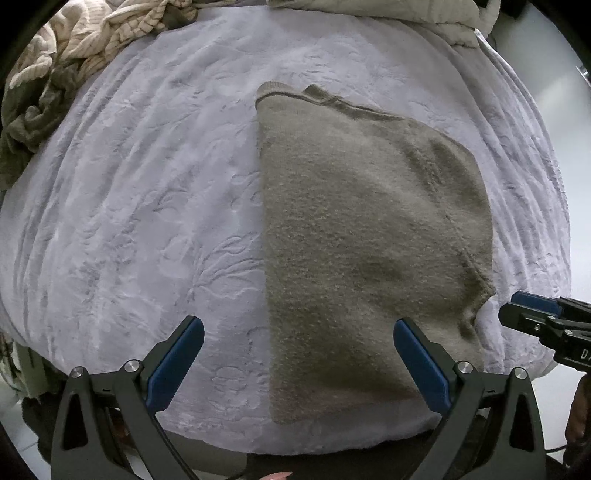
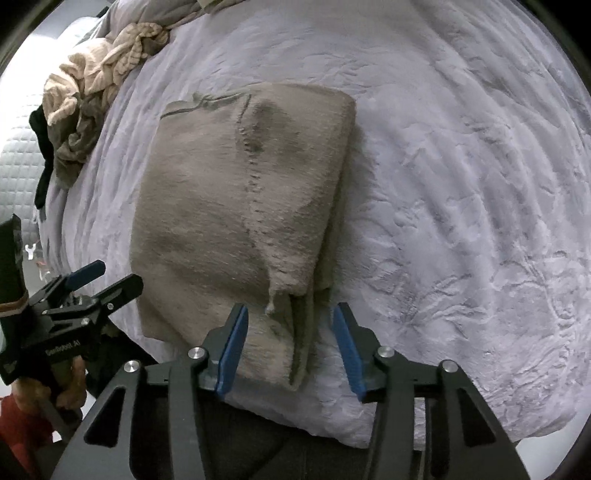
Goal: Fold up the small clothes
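Note:
A taupe knitted garment [image 1: 362, 236] lies folded flat on the lavender blanket [image 1: 147, 221], with a seam running down its top layer [image 2: 236, 192]. My left gripper [image 1: 299, 332] is open just above the garment's near left edge, one finger over the blanket and the other over the knit. My right gripper [image 2: 291, 317] is also open, and its fingers straddle the garment's near right corner, where the folded layers' edges show. Neither holds anything. Each gripper appears in the other's view: the right gripper [image 1: 515, 306] at the far right, the left gripper [image 2: 116, 277] at the left, held by a hand [image 2: 70, 384].
A heap of loose clothes [image 1: 55, 74], beige striped and olive, sits at the bed's far left corner [image 2: 92, 92]. A grey-beige cloth [image 1: 369, 11] lies along the far edge. The embossed blanket [image 2: 461, 184] spreads wide to the right of the garment. The bed's near edge is just under the grippers.

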`<action>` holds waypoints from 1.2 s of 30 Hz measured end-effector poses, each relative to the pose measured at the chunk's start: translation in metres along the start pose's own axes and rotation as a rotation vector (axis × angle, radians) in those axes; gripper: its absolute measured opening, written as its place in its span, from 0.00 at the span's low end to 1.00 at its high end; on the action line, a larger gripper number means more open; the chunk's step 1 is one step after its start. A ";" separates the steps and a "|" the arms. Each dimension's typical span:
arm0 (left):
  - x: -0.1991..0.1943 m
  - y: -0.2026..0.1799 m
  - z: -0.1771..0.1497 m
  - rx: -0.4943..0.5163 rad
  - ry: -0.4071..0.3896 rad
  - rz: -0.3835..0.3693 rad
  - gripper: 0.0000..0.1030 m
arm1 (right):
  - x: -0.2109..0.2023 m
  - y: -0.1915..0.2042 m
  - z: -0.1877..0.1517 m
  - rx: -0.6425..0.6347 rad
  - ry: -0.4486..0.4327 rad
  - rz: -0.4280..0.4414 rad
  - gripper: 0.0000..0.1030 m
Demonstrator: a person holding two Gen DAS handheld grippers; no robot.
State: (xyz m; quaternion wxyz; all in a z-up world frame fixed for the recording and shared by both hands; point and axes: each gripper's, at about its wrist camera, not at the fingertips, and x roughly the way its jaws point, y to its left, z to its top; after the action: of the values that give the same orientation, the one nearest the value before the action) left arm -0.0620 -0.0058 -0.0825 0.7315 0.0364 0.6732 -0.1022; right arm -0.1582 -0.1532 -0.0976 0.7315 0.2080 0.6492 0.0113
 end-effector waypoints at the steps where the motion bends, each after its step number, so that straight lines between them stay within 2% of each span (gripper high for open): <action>1: 0.000 -0.001 0.000 0.002 -0.001 0.003 1.00 | -0.001 0.002 0.001 -0.002 0.002 -0.003 0.54; 9: -0.002 -0.003 0.002 0.003 -0.003 0.003 1.00 | -0.003 0.019 0.014 0.026 -0.038 -0.032 0.76; 12: -0.003 -0.002 0.003 -0.003 0.005 -0.012 1.00 | -0.006 0.020 0.017 0.034 -0.056 -0.057 0.77; 15: -0.004 -0.002 0.003 -0.003 0.004 -0.007 1.00 | -0.009 0.023 0.019 0.023 -0.072 -0.100 0.88; 19: -0.004 -0.002 0.003 -0.003 0.005 0.007 1.00 | -0.012 0.026 0.020 0.027 -0.085 -0.143 0.89; 36: -0.018 -0.002 0.009 -0.004 -0.025 0.058 1.00 | -0.011 0.037 0.021 0.043 -0.076 -0.195 0.89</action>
State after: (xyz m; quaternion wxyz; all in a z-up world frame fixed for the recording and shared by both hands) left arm -0.0550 -0.0082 -0.0641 0.7426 0.0528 0.6629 -0.0800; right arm -0.1310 -0.1285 -0.0738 0.7484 0.1599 0.6384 -0.0820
